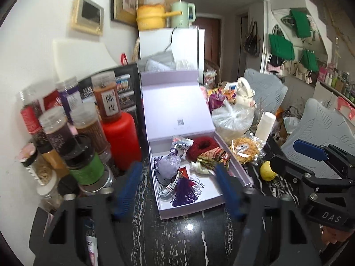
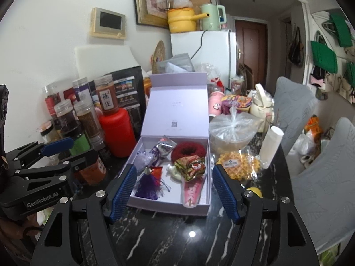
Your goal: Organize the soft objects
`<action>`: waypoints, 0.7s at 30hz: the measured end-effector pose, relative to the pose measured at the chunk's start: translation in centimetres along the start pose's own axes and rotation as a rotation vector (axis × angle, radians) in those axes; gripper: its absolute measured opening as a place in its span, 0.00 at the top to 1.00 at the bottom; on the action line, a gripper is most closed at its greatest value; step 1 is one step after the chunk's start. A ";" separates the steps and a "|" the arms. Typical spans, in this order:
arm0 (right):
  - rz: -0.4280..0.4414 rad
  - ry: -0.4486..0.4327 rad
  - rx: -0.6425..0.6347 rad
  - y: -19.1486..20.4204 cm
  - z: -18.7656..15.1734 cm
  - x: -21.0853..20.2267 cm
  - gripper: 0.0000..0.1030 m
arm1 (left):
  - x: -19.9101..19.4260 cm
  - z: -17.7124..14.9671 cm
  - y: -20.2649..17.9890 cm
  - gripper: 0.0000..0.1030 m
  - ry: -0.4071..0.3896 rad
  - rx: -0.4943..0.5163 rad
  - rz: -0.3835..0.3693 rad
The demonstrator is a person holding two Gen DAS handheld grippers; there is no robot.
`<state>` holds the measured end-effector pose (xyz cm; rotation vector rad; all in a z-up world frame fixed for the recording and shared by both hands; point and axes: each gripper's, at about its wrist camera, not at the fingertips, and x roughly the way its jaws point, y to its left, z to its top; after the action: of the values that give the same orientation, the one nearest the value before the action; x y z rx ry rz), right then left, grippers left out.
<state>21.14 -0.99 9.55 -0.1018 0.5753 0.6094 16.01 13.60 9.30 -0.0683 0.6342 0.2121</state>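
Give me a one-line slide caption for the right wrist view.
Right gripper open above the open lavender box holding a purple tassel and red scrunchie.

Open box (image 2: pixel 153 204) at centre of table (image 2: pixel 177 239), lid (image 2: pixel 177 106) standing upright at far edge. In box: tassel (image 2: pixel 148 186) at near left, pouch (image 1: pixel 167 165) behind it, scrunchie (image 2: pixel 188 150) at far right, folded cloth bundle (image 2: pixel 190 166) just before scrunchie, flat packet (image 2: pixel 192 191) at near right. Left of box: large bottle (image 2: pixel 117 133), then cluster of jars (image 2: pixel 88 124) further left against wall. Right of box: bagged bowl (image 2: pixel 230 130), wrapped waffle (image 2: pixel 237 166) before it, paper roll (image 2: pixel 271 144) to its right, lemon (image 1: pixel 267 171) nearer. Behind box: fridge (image 2: pixel 213 53), with pot (image 2: pixel 180 20) and kettle (image 2: pixel 212 16) on top. Chairs (image 2: pixel 321 166) at far right.
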 end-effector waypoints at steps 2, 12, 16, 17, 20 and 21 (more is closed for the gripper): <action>-0.002 -0.014 -0.002 0.2 -0.3 -1.3 0.30 | -1.8 -0.3 -0.2 0.11 -0.038 0.004 0.003; -0.039 -0.079 -0.010 1.3 -3.0 -6.7 0.13 | -8.4 -3.0 -1.4 0.11 -0.155 0.038 0.002; -0.065 -0.081 -0.024 1.8 -4.9 -8.2 0.12 | -10.1 -4.9 -1.5 0.11 -0.165 0.030 0.001; -0.066 -0.082 -0.025 2.0 -5.4 -8.5 0.12 | -10.4 -5.5 -1.5 0.11 -0.165 0.029 0.003; -0.072 -0.084 -0.017 2.3 -7.0 -9.4 0.11 | -11.3 -6.9 -1.6 0.11 -0.160 0.027 0.010; -0.074 -0.081 -0.012 2.3 -7.5 -9.6 0.11 | -11.5 -7.3 -1.6 0.11 -0.158 0.024 0.013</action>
<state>9.80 -5.89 8.63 -0.1091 0.4876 0.5422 3.04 9.10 10.25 -0.0245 0.4799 0.2198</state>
